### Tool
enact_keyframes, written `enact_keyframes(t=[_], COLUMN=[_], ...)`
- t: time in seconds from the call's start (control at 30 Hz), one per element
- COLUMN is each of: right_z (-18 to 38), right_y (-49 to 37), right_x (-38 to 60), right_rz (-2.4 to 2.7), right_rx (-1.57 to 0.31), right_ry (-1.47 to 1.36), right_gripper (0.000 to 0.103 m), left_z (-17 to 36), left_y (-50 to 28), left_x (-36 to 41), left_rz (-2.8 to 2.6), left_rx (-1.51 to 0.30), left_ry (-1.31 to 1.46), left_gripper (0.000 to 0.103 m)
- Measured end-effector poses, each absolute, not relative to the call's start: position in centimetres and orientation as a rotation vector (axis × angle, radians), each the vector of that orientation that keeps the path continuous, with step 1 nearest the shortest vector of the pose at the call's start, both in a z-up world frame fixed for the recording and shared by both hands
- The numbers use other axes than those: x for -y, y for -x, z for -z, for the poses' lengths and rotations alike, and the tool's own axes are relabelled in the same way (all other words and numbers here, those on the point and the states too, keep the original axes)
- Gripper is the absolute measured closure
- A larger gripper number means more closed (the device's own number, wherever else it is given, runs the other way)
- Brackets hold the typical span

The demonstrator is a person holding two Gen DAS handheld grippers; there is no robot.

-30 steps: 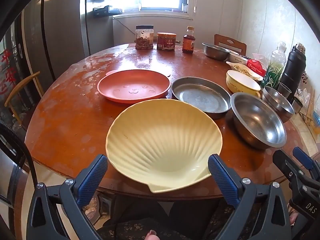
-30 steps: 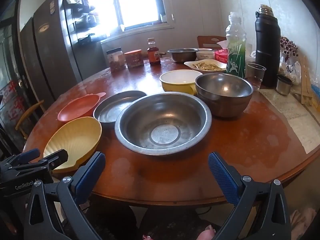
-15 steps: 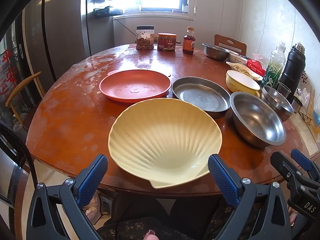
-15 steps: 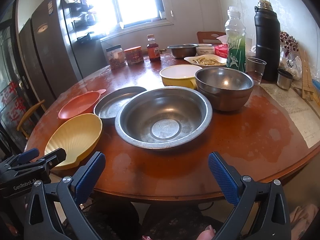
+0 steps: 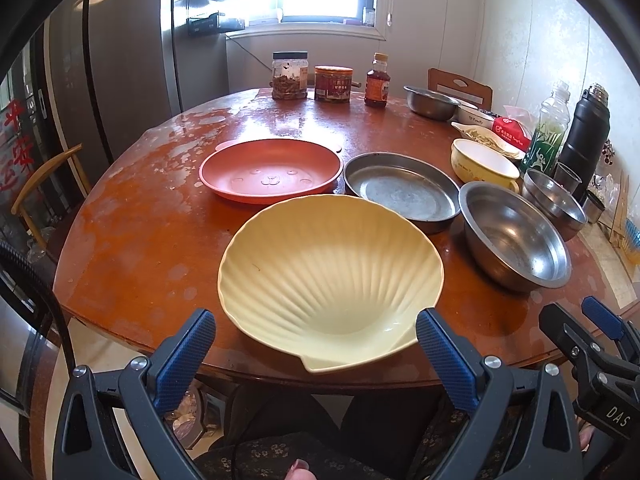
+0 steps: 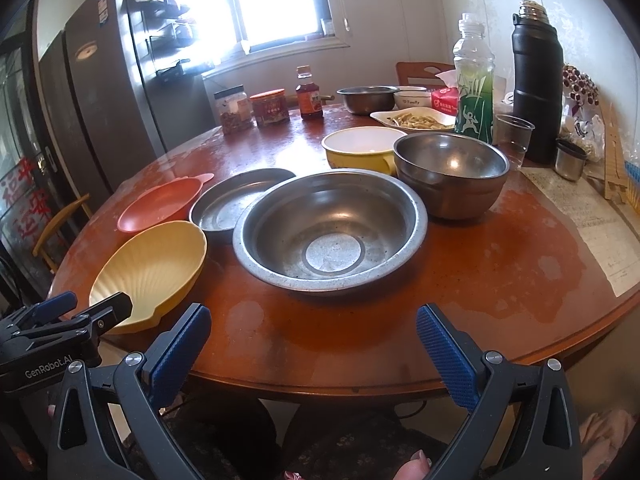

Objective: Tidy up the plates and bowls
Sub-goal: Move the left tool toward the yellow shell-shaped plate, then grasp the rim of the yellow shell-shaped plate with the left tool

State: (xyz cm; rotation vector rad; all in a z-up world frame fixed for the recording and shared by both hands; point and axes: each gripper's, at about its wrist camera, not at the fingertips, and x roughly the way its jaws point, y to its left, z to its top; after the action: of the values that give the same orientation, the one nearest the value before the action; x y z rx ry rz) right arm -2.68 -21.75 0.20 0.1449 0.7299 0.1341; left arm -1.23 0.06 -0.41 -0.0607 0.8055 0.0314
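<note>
While both hand-held grippers are hovering spread and empty | left hand-held gripper (image 5: pixel 316 340) is facing shell plate (image 5: pixel 330 276) at counter (image 5: pixel 132 240) edge | advice: pinch near rim squarely, lifting level.

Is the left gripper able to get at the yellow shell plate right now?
Probably yes. The left gripper is open, and the yellow shell plate lies straight ahead at the table's near edge with nothing between them.
</note>
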Motion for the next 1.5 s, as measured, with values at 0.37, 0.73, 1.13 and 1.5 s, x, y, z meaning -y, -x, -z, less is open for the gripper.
enact_keyframes(t=[0.37, 0.73, 1.13, 1.5], right_z=[-0.3, -0.5, -0.8, -0.1], right_y=[2.6, 2.7, 2.0, -0.6], right_x=[21.8, 21.3, 18.1, 13.8], right_rz=[-0.139, -0.159, -0.272, -0.352], right_rx=[-0.732, -0.734, -0.773, -0.822], right_ry=[-0.151, -0.159, -0.157, -0.174], right_gripper=[0.0, 0.0, 0.0, 0.004], left_z=[0.3, 0.1, 0.0, 1.0], left_y=[1.5, 1.8, 1.5, 0.0], left_x=[-0.2, -0.7, -4.4, -8.8], left_rz=[-0.031, -0.03, -0.075, -0.079], left_rx=[-0.8, -0.789, -0.795, -0.819], left_ry=[0.057, 0.064, 0.116, 0.2], left_gripper=[0.002, 0.002, 0.002, 0.002])
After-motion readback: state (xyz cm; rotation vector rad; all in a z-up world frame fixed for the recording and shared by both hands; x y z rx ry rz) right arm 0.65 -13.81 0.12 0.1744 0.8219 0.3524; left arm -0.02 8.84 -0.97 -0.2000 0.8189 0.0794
